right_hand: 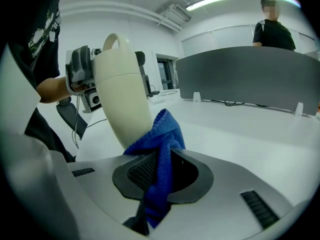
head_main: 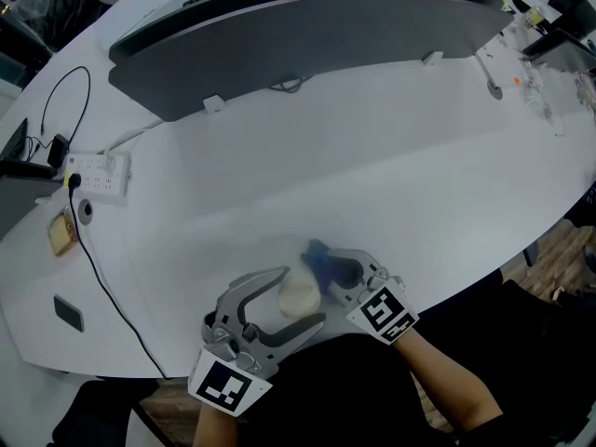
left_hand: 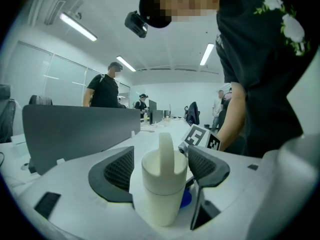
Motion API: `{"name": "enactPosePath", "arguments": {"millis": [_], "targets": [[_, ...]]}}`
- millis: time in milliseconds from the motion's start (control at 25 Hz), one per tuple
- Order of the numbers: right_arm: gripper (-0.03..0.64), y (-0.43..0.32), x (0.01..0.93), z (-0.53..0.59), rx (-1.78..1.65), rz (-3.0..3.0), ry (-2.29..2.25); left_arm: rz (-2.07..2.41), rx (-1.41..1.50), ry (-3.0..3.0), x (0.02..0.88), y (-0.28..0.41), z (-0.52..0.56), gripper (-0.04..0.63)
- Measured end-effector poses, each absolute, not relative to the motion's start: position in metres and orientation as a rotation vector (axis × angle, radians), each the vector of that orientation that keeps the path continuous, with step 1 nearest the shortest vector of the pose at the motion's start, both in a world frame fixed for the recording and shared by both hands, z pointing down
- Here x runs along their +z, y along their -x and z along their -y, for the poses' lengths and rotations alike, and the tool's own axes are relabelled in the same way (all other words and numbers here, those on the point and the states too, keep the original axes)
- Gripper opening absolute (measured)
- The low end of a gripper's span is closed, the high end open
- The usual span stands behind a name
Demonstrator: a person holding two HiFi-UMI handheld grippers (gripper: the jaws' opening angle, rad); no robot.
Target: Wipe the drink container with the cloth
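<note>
A cream drink container point(head_main: 300, 294) with a loop handle on its lid stands upright on the white table point(head_main: 391, 175), near its front edge. My left gripper point(head_main: 305, 296) is open around it, one jaw on each side. In the left gripper view the container point(left_hand: 161, 184) fills the gap between the pads, and a thin strip of table shows beside the left pad. My right gripper point(head_main: 328, 266) is shut on a blue cloth point(head_main: 318, 254). In the right gripper view the bunched cloth point(right_hand: 160, 134) sticks out past the jaws and touches the lower side of the container point(right_hand: 122, 94).
A long grey partition panel point(head_main: 307, 35) crosses the back of the table. A white power strip point(head_main: 98, 173) with a black cable lies at the left, and a small dark object point(head_main: 67, 313) lies near the left edge. Small items point(head_main: 535, 82) sit far right. People stand behind the partition point(right_hand: 272, 29).
</note>
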State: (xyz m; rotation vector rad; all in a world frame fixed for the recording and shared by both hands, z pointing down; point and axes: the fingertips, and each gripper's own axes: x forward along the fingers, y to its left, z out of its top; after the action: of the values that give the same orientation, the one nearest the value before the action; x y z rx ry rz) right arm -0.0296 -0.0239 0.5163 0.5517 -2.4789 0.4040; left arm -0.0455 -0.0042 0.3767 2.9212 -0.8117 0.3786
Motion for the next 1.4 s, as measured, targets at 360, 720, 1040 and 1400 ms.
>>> {"name": "enactPosePath", "arguments": {"millis": [360,720,1040,1400], "targets": [[0.044,0.029,0.516,0.024,0.410,2.484,-0.587,1.386,0.363,-2.642,0.380,0.050,0.017,0.312],[0.044,0.026,0.505,0.025,0.489,2.503,-0.662,0.957,0.352,-2.917,0.380,0.038,0.008,0.287],[0.044,0.019,0.396,0.047,0.410,2.766,-0.879,0.709,0.302,-2.981,0.380,0.033,0.006,0.287],[0.043,0.028,0.425,0.034,0.342,2.699,-0.746,0.702,0.249,-2.965,0.382,0.033,0.004,0.287]]}}
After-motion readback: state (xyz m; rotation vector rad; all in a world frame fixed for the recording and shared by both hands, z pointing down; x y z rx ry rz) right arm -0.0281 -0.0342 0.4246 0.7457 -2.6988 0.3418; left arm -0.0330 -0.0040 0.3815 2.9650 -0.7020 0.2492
